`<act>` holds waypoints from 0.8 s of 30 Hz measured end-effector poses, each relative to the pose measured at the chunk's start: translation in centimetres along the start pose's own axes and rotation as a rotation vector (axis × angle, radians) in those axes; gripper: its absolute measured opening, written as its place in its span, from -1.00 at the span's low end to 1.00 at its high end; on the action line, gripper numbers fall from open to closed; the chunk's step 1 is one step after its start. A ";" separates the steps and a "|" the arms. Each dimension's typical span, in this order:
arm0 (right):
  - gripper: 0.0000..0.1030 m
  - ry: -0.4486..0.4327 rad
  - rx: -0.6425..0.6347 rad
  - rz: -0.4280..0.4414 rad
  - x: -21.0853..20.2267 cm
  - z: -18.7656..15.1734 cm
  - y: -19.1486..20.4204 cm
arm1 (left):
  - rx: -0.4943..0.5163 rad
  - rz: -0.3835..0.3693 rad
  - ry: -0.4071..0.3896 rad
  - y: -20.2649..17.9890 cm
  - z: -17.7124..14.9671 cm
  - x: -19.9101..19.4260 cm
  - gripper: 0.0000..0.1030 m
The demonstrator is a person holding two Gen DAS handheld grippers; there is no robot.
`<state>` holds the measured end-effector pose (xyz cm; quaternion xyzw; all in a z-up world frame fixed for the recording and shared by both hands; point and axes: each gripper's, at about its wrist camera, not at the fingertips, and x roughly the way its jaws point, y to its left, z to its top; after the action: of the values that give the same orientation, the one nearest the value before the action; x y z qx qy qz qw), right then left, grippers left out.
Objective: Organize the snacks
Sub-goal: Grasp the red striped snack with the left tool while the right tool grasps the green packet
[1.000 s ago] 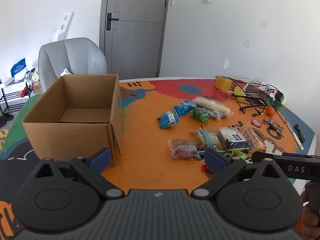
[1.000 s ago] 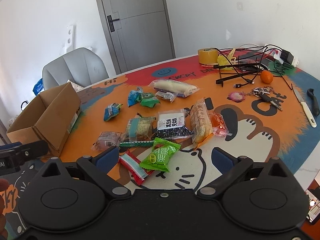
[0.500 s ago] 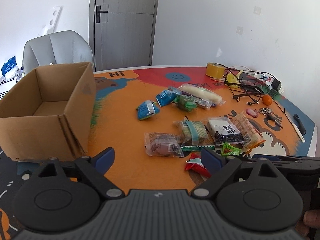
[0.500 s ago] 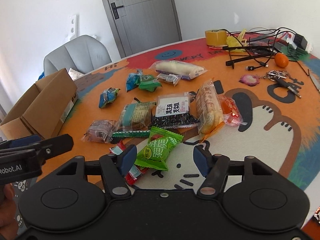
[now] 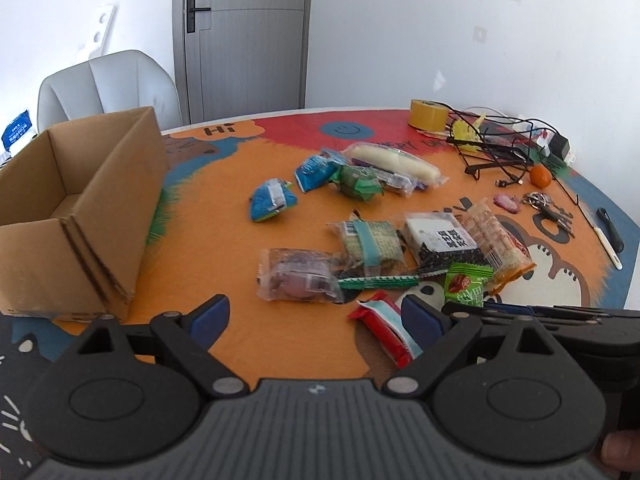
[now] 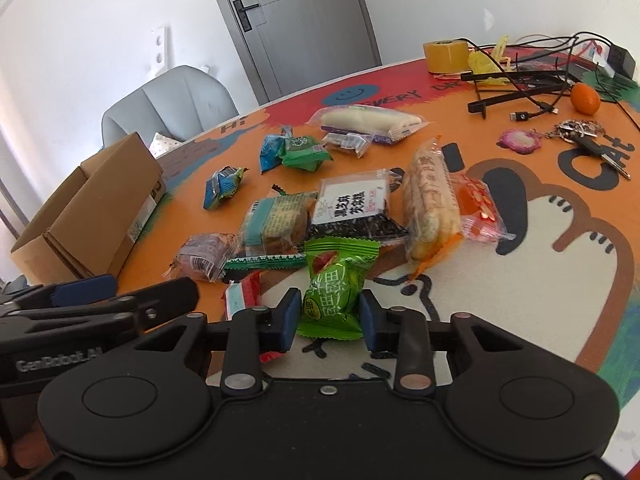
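Green snack packet (image 6: 330, 300), low in the frame's centre, sits clamped in your right gripper (image 6: 329, 317), while your left gripper (image 5: 316, 316) gapes empty.

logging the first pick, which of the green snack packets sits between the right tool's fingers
The bright green packet with the red picture, nearest the camera, between the right tool fingers. The darker green packet lies far back beside a blue one.
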<state>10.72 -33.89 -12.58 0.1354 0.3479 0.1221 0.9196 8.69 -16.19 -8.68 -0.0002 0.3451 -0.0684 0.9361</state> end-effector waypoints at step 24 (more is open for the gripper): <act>-0.05 -0.005 -0.024 -0.085 -1.1 -0.3 -1.3 | 0.046 0.019 0.053 -2.4 -1.7 2.8 0.22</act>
<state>9.87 -35.43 -12.52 0.1096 0.3497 0.0869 0.9264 9.36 -18.82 -11.64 0.0263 0.3682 -0.0673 0.9269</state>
